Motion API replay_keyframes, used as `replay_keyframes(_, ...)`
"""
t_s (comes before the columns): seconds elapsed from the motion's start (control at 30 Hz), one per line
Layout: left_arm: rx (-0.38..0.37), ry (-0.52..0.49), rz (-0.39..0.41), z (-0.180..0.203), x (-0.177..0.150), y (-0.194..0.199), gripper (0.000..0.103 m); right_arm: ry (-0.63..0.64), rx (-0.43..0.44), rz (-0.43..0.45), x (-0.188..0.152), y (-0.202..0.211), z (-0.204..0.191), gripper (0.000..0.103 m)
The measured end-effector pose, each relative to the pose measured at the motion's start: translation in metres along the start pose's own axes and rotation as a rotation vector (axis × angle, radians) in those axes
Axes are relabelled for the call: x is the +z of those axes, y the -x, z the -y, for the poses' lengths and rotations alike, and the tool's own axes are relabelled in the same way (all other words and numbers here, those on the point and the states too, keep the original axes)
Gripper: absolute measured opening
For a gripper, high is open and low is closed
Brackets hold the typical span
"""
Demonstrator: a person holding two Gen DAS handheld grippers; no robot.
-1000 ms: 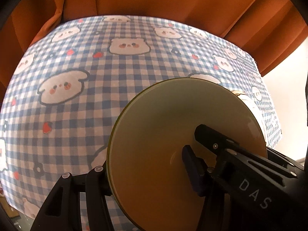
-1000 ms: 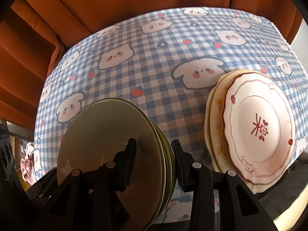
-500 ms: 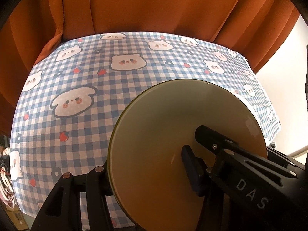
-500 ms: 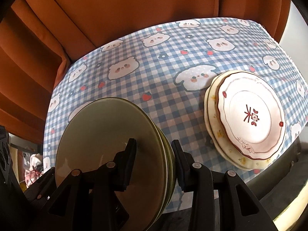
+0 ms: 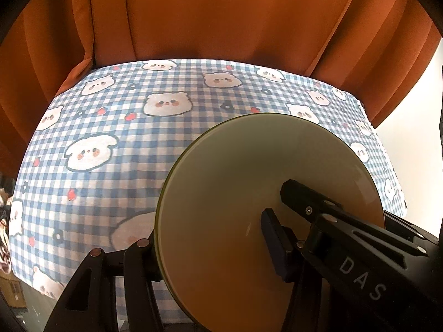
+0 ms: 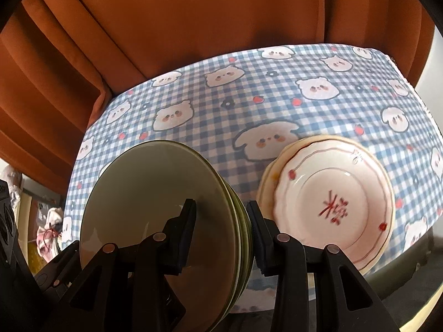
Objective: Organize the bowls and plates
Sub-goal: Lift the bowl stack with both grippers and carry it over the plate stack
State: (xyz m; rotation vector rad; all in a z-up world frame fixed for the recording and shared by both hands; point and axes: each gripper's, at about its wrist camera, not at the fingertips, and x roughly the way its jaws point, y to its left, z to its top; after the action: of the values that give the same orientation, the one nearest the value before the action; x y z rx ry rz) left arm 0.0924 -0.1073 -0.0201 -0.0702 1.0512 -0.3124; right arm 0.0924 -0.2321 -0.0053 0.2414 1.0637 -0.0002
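Both grippers clamp the green bowl stack: left gripper [image 5: 210,242] and right gripper [image 6: 221,231] pinch the green bowls [image 6: 155,210] at opposite rims, seemingly clear above the bench [image 6: 277,105]. Uneven grip could let them slide onto the right-hand plates [image 6: 332,202].

Olive-green plates [image 6: 155,193], a white plate [image 6: 332,204] with red trim, blue-checked bear-print cloth [image 5: 138,149], rust-orange curtain [image 5: 221,19].

Warm dim light, fisheye-warped edges
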Motion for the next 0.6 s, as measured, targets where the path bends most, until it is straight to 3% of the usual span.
replay_keyframes(0.6,0.036,0.051,0.010,0.080,0.001,-0.031,0.056,0.036,0.036,-0.018,0.024,0.006,0.089,0.041)
